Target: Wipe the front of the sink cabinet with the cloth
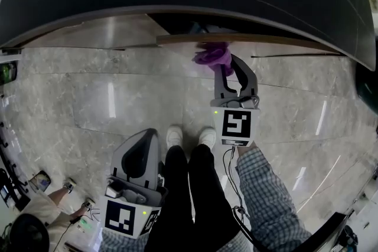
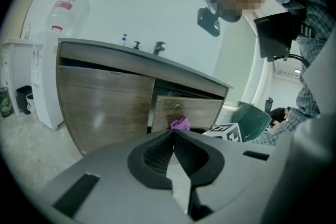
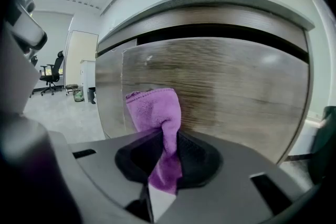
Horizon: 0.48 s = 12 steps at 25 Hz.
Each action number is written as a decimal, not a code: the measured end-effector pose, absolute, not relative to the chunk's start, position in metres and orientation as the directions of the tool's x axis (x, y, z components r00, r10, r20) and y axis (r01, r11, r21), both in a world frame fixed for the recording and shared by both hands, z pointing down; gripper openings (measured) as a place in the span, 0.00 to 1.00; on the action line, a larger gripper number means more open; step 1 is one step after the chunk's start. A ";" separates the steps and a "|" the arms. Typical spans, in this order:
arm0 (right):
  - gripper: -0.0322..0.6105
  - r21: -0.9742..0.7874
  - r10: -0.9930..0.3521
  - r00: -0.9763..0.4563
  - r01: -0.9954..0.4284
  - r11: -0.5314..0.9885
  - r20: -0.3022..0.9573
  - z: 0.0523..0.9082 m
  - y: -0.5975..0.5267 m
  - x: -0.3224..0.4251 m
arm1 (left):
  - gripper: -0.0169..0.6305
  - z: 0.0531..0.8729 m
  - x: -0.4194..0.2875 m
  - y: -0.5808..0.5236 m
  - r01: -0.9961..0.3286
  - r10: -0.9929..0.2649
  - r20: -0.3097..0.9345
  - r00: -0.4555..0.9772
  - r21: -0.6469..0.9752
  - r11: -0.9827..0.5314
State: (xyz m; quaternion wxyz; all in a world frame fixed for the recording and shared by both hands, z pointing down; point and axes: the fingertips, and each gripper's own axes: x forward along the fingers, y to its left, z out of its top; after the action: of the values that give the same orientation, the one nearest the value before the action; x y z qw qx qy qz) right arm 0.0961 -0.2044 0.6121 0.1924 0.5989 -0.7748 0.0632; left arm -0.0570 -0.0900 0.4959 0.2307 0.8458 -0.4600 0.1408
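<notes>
right tongs (image 3: 167,136) are clamped on the purple cloth (image 3: 153,107), with its bunched end right up against the wood-grain front of the sink cabinet (image 3: 236,81). left tongs (image 2: 173,139) are pressed together on nothing, held low by the person's leg (image 1: 177,186).

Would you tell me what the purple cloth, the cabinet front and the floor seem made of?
The purple cloth looks like microfibre: a fuzzy, matte nap with a stitched edge. The cabinet front appears to be wood-grain laminate or veneer, brown streaks under a slight sheen. The floor seems polished stone-look tile, veined and reflecting lights.
</notes>
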 end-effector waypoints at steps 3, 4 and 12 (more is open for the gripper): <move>0.17 0.126 -0.901 -0.160 -0.965 0.228 0.403 0.612 -0.199 0.120 | 0.04 0.494 -0.045 -0.088 -0.832 -0.701 0.450 0.554 0.263 -0.488; 0.17 0.139 -0.902 -0.146 -0.966 0.220 0.407 0.611 -0.197 0.127 | 0.04 0.494 -0.041 -0.087 -0.828 -0.697 0.448 0.560 0.265 -0.495; 0.17 0.179 -0.914 -0.030 -0.977 0.111 0.404 0.607 -0.190 0.194 | 0.04 0.493 -0.014 -0.083 -0.803 -0.667 0.453 0.592 0.266 -0.533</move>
State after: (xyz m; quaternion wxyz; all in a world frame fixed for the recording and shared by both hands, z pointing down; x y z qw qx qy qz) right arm 0.1943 -0.1904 0.6070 0.2149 0.6625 -0.7138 0.0737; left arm -0.0135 -0.0831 0.4926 0.2283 0.8625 -0.4261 0.1500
